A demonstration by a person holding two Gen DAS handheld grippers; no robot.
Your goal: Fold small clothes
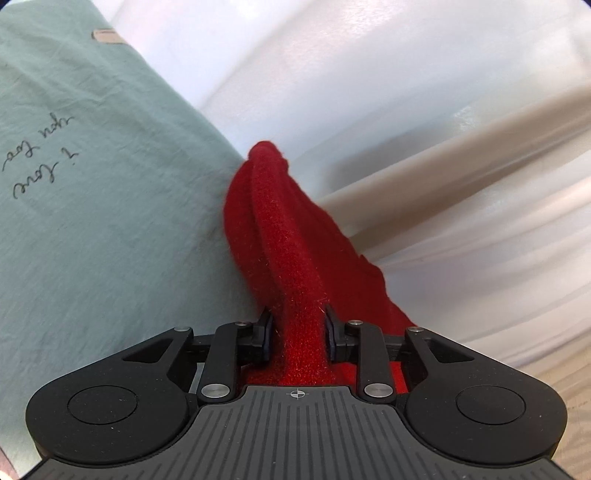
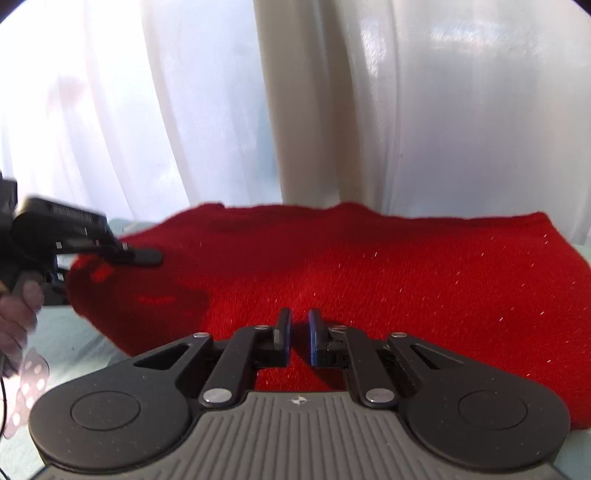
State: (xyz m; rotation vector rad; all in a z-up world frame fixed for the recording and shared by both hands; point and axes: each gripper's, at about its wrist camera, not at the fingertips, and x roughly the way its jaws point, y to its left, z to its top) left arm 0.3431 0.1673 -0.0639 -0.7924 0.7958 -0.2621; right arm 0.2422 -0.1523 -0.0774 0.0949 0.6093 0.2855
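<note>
**A:** Red knit garment (image 2: 369,280), fuzzy, with glinting fibres. In the right wrist view it is spread across the pale green sheet (image 2: 70,336), and its far edge meets the white curtain (image 2: 184,110).

**B:** Left tongs?

**A:** Left tongs (image 1: 298,332) are clamped on a bunched ridge of the red garment (image 1: 280,236). Cloth fills the gap between both pads and runs forward as a raised fold. It is tilted against the green sheet (image 1: 92,221) on the left side of the frame.

**B:** Same tongs seen from the other camera?

**A:** Yes. The left tongs (image 2: 147,257) sit at the garment's left edge, blurred. The person's hand (image 2: 18,317) shows on the handle below them.

**B:** Right tongs?

**A:** Right tongs (image 2: 296,338) show a narrow gap between the pads, with red cloth visible through it. They sit low over the garment's near part. I cannot tell whether they pinch the fabric or only hover, and I cannot tell whether they touch it.

**B:** Anything else in view?

**A:** Handwritten script (image 1: 40,155) on the green sheet, upside down to the left camera. It looks like "i love you too". A small tan label (image 1: 107,36) sits near the sheet's top edge. A spotted pinkish item (image 2: 29,384) lies at the left edge of the right view, too blurred to identify. A strip of wood-tone floor (image 1: 576,398) shows at the far right of the left view.
</note>
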